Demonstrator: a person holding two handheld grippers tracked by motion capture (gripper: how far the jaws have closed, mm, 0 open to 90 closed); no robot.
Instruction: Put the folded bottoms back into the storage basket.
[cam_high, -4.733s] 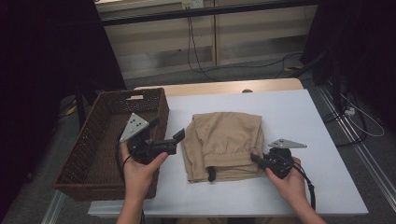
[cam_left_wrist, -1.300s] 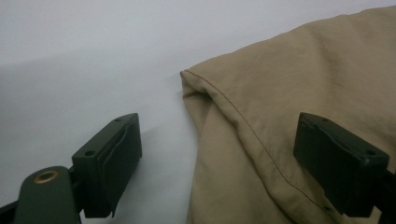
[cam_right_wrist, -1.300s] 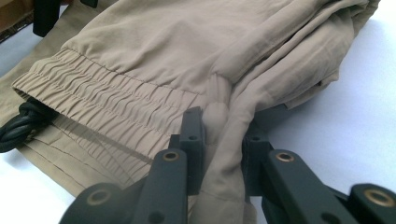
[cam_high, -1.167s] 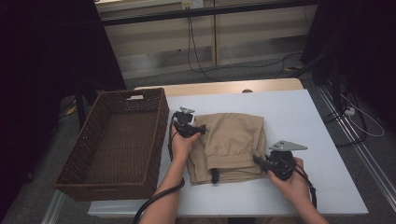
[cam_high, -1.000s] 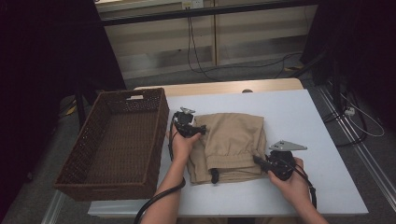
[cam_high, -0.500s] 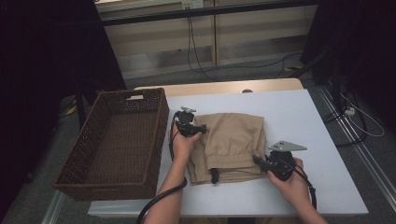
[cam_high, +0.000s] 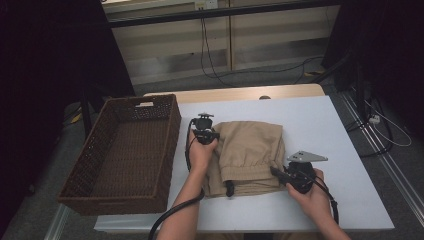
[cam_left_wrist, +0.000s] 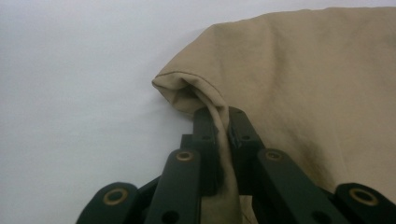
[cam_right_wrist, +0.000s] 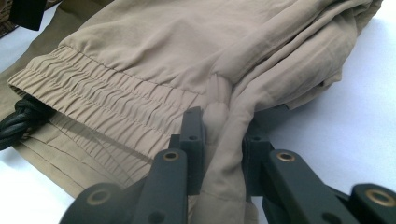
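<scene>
We work at a white table (cam_high: 320, 130) with a folded pair of tan trousers (cam_high: 250, 150) lying near its middle, a little toward the near edge. The elastic waistband (cam_right_wrist: 107, 107) faces the near edge, and a black drawstring (cam_high: 229, 188) pokes out at the near left corner of the fold.

Our left gripper (cam_high: 204, 131) sits at the far left corner of the trousers. Its jaws have just been closing, and in the left gripper view they now pinch a raised fold of tan cloth (cam_left_wrist: 219, 116) tightly between the pads, right at the rounded corner of the garment.

Our right gripper (cam_high: 280, 173) is at the near right corner of the trousers, close to the near edge of the table. In the right gripper view its jaws are clamped on a bunched ridge of fabric (cam_right_wrist: 224, 126) just beside the gathered waistband.

A dark woven basket (cam_high: 170, 125) stands on the left side of the table, its right wall just beside the left gripper and apart from the trousers.
</scene>
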